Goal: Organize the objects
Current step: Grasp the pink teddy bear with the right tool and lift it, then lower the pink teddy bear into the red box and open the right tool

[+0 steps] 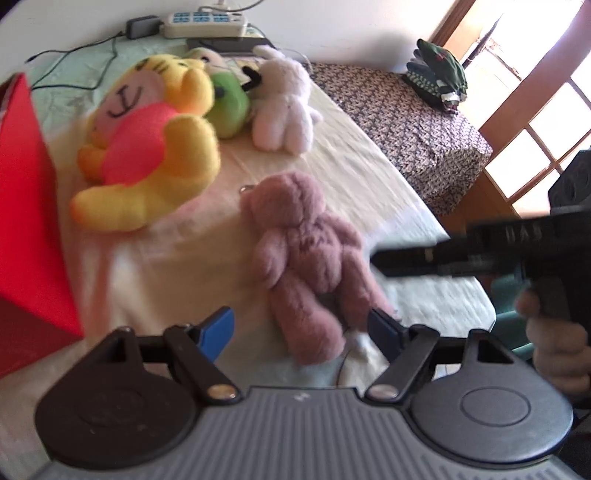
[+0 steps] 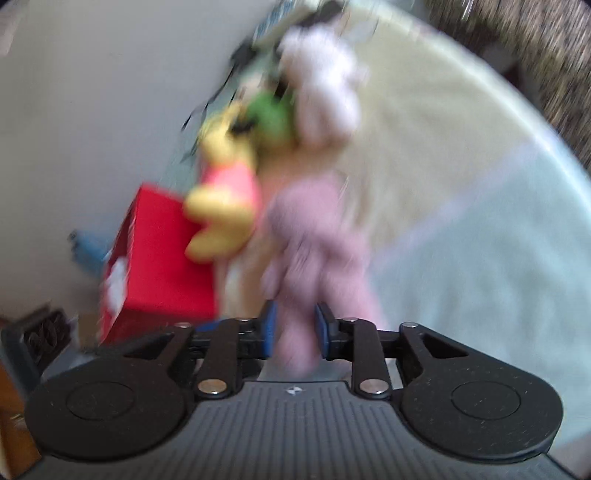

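A mauve plush bear lies on its back on the pale tablecloth, head toward the other toys. My left gripper hovers over its legs, open, with the blue pads wide on either side and not touching. My right gripper comes in from the right, tips beside the bear's arm. In the blurred right wrist view the right gripper has a narrow gap, and a limb of the bear shows between its pads. Behind lie a yellow plush, a green plush and a white bunny.
A red box stands at the table's left edge. A power strip and cables lie at the back. A patterned bed runs beyond the right edge. A person's hand holds the right gripper.
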A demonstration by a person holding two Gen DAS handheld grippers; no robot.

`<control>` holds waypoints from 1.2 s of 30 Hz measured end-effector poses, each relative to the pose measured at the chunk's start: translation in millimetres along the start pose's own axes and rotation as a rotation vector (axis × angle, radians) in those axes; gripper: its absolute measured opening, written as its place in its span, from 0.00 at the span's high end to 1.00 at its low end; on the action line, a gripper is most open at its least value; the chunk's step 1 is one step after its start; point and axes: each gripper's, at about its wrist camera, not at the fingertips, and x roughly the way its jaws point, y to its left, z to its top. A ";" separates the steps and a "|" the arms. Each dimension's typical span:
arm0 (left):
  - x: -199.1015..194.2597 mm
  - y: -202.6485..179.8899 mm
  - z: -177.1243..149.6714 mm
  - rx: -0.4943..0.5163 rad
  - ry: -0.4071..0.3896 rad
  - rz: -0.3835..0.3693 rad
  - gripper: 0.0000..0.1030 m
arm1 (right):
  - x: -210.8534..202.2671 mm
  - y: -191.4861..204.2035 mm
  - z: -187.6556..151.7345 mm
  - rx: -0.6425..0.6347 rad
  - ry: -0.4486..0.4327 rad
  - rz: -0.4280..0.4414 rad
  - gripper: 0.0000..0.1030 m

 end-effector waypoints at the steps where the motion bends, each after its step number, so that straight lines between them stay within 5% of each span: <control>1: 5.1 -1.6 4.0 -0.002 0.002 0.003 0.22 | -0.6 -1.0 4.6 -0.029 -0.037 -0.038 0.61; 3: 18.1 -0.3 12.1 -0.017 0.015 -0.013 0.22 | 4.8 -8.6 15.9 -0.087 -0.074 -0.097 0.49; 10: 58.0 9.0 24.8 -0.082 0.076 -0.049 0.18 | 52.7 -20.1 25.3 -0.121 -0.013 -0.046 0.45; 19: 44.3 18.8 21.1 -0.122 0.056 -0.064 0.18 | 62.1 -8.7 18.5 -0.054 0.053 0.125 0.67; 28: -13.9 -1.1 21.7 -0.026 -0.096 -0.009 0.18 | 30.4 28.7 9.3 -0.128 -0.051 0.217 0.67; 36: -101.1 15.1 28.2 0.033 -0.314 0.066 0.18 | 14.4 89.1 5.9 -0.179 -0.162 0.381 0.67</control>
